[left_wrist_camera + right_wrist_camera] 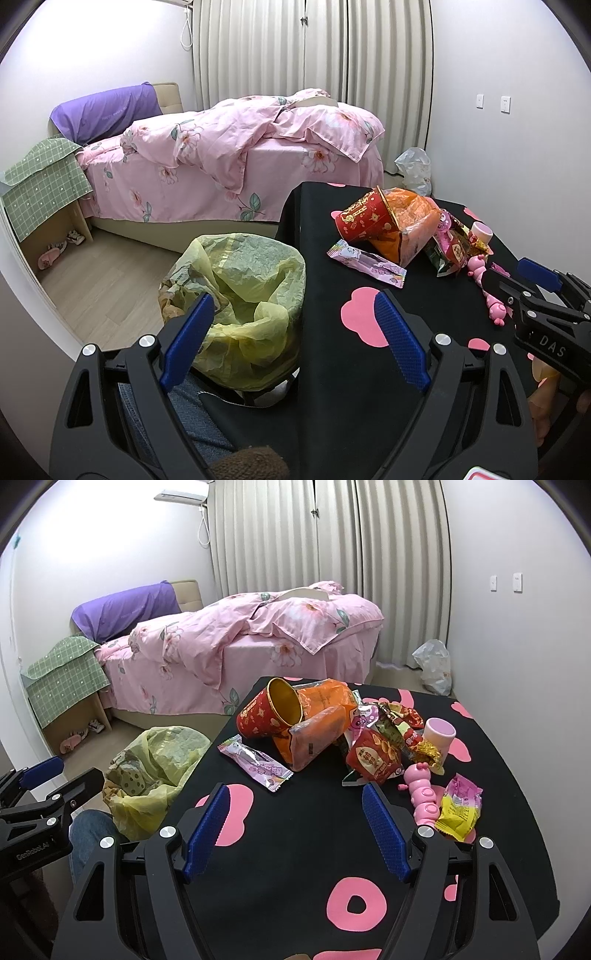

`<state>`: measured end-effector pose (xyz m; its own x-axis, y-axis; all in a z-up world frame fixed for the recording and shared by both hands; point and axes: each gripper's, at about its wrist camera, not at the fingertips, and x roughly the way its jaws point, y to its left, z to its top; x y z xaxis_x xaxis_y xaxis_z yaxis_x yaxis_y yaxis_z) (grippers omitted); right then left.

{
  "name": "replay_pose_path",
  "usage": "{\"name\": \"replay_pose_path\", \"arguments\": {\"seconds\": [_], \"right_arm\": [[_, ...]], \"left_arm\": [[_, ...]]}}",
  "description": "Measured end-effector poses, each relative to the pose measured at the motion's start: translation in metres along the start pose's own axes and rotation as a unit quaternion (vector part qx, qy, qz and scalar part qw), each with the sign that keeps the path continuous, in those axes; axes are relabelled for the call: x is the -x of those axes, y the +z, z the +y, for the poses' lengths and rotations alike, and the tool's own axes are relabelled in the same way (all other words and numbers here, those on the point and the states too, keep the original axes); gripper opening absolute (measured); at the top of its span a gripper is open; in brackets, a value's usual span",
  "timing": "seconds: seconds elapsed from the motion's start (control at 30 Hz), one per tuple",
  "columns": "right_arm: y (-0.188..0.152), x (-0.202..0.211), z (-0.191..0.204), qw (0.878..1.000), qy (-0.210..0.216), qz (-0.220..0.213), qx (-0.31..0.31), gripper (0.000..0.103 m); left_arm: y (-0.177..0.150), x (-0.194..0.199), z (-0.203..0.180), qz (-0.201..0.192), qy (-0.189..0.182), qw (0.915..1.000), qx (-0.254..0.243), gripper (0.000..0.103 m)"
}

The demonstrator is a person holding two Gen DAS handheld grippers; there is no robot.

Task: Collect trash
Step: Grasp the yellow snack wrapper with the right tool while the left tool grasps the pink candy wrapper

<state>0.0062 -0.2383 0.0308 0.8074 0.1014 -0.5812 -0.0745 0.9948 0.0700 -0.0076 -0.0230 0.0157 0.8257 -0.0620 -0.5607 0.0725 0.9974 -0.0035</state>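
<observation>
Trash lies on a black table with pink shapes [295, 849]: a tipped red paper cup [266, 716], an orange bag [317, 734], a pink-purple wrapper [255, 762], a red snack packet [375, 758] and a yellow-pink packet [460, 808]. A bin with a yellow liner [243, 295] stands on the floor left of the table. My left gripper [295, 325] is open and empty over the table's left edge, beside the bin. My right gripper [295, 812] is open and empty, just short of the trash pile. The wrapper [365, 262] and the cup [362, 221] also show in the left wrist view.
A pink caterpillar toy [421, 790] and a pink cup [439, 734] sit among the wrappers. A bed with pink bedding [236, 155] stands behind, a green-covered side table [44, 184] to its left, a plastic bag [415, 170] in the corner. A person's jeans-clad leg [88, 834] is beside the bin.
</observation>
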Motion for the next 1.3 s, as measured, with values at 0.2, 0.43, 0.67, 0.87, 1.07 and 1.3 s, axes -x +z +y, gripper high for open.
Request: {"name": "replay_pose_path", "arguments": {"seconds": [0.2, 0.43, 0.67, 0.87, 1.07, 1.3], "right_arm": [[0.0, 0.0, -0.001, 1.0, 0.0, 0.0, 0.002, 0.071], [0.001, 0.0, -0.002, 1.0, 0.0, 0.0, 0.001, 0.071], [0.002, -0.002, -0.005, 1.0, -0.003, 0.0, 0.004, 0.071], [0.009, -0.012, -0.05, 0.997, -0.068, -0.017, 0.039, 0.071], [0.004, -0.033, -0.119, 0.999, -0.048, 0.024, 0.002, 0.071], [0.005, -0.072, -0.156, 0.998, -0.003, 0.061, 0.003, 0.071]], "left_arm": [[0.0, 0.0, 0.0, 0.0, 0.0, 1.0, 0.0, 0.084], [0.0, 0.0, 0.0, 0.001, -0.002, 1.0, 0.001, 0.084], [0.003, -0.008, -0.002, -0.004, -0.012, 0.9999, -0.006, 0.084], [0.024, -0.047, -0.018, -0.008, -0.054, 0.9984, -0.012, 0.084], [0.048, -0.098, -0.053, 0.005, -0.126, 0.9917, -0.021, 0.086], [0.07, -0.142, -0.066, 0.04, -0.132, 0.9905, -0.011, 0.09]]}}
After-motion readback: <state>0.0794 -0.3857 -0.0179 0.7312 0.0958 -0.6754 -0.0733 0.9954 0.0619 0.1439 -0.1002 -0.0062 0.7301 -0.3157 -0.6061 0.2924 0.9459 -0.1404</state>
